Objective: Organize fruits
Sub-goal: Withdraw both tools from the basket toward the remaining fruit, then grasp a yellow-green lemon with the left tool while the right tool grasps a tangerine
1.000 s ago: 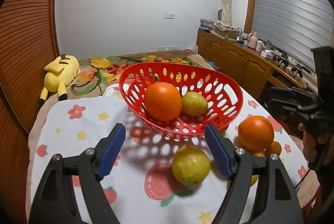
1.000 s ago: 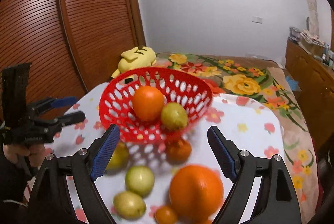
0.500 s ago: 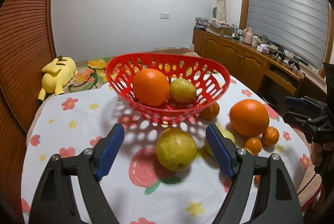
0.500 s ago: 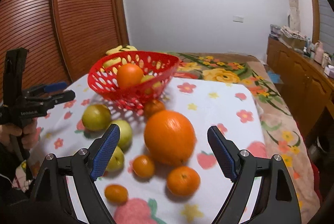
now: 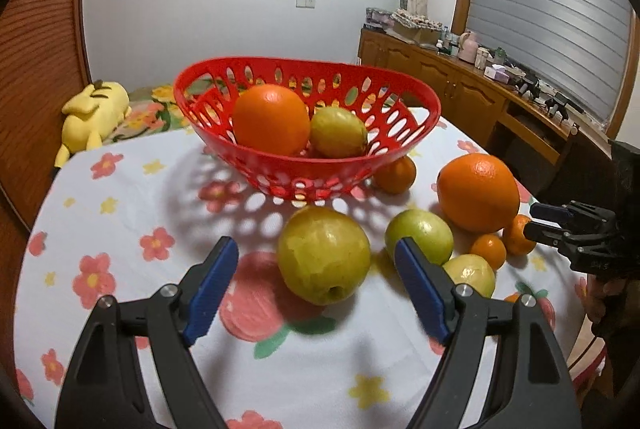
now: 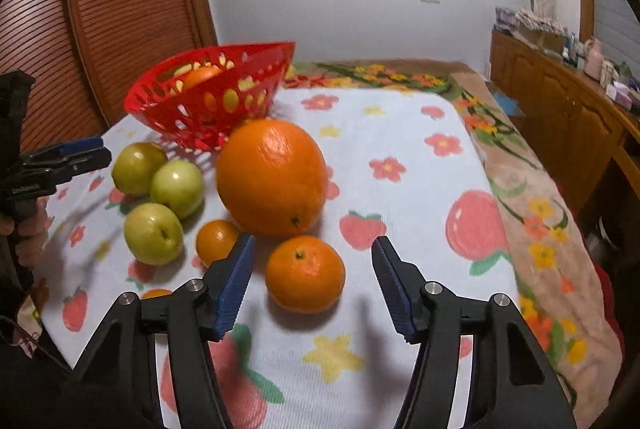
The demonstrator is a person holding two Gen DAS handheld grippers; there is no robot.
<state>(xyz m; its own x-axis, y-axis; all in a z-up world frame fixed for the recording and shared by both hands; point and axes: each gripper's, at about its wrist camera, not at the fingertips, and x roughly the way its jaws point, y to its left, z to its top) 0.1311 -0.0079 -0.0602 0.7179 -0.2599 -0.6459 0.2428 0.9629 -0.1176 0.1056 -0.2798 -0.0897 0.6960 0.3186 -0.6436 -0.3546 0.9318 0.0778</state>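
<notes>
A red basket point(image 5: 416, 117) on the flowered tablecloth holds a big orange point(image 5: 271, 119) and a yellow-green fruit point(image 5: 338, 132). My left gripper point(image 5: 316, 271) is open, its fingers either side of a yellow-green fruit point(image 5: 323, 253) lying on the cloth. My right gripper point(image 6: 313, 265) is open around a small mandarin point(image 6: 305, 273), just in front of a large orange point(image 6: 272, 176). Two green fruits point(image 6: 176, 183) point(image 6: 153, 233) and another mandarin point(image 6: 216, 241) lie to its left. The basket also shows in the right wrist view point(image 6: 208, 101).
A yellow plush toy point(image 5: 94, 115) lies on the bed behind the table. A wooden sideboard point(image 5: 472, 97) with clutter stands at the right. Slatted wooden doors point(image 6: 120, 9) are at the left. More small mandarins point(image 5: 487, 251) lie near the table's right edge.
Both grippers have come down and forward: the left now straddles the yellow-green fruit, the right now straddles the small mandarin. Both stayed open.
</notes>
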